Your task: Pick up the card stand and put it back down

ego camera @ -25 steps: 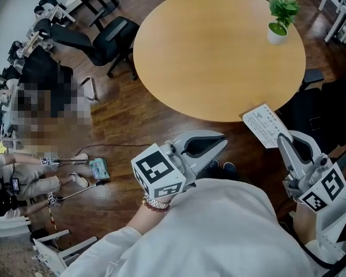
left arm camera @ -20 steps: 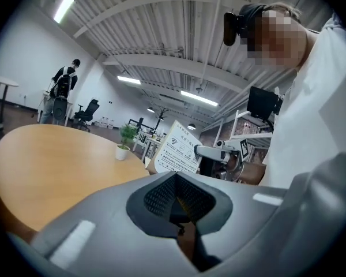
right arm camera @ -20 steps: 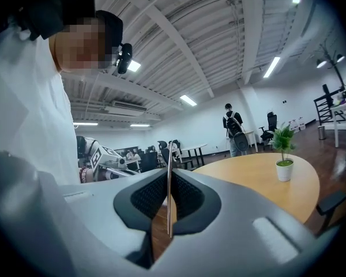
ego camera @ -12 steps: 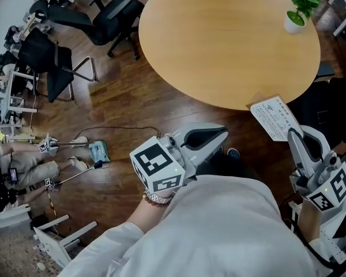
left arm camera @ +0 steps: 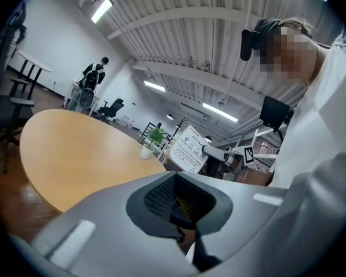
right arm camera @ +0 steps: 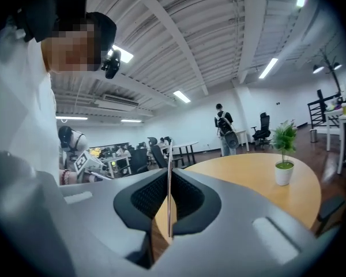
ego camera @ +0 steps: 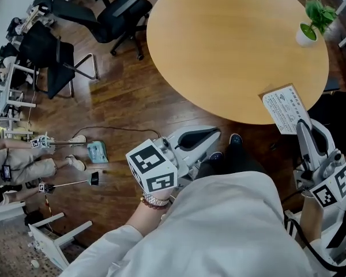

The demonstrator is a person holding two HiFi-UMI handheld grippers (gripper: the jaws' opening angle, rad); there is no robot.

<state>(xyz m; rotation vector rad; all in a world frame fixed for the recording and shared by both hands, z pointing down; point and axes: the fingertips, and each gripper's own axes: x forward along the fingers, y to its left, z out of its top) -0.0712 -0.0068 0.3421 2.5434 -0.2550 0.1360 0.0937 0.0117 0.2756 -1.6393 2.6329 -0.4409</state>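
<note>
While right tongs [ego camera: 301,123] pinch it, the card stand [ego camera: 284,107] looks thin, white, printed.

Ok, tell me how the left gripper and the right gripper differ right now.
The right gripper is shut on the card stand, which shows edge-on between its jaws. The left gripper is shut on nothing. The right gripper holds its load by the round table's near rim, while the left gripper hangs over the wooden floor, close to the person's body. Both carry a marker cube.
</note>
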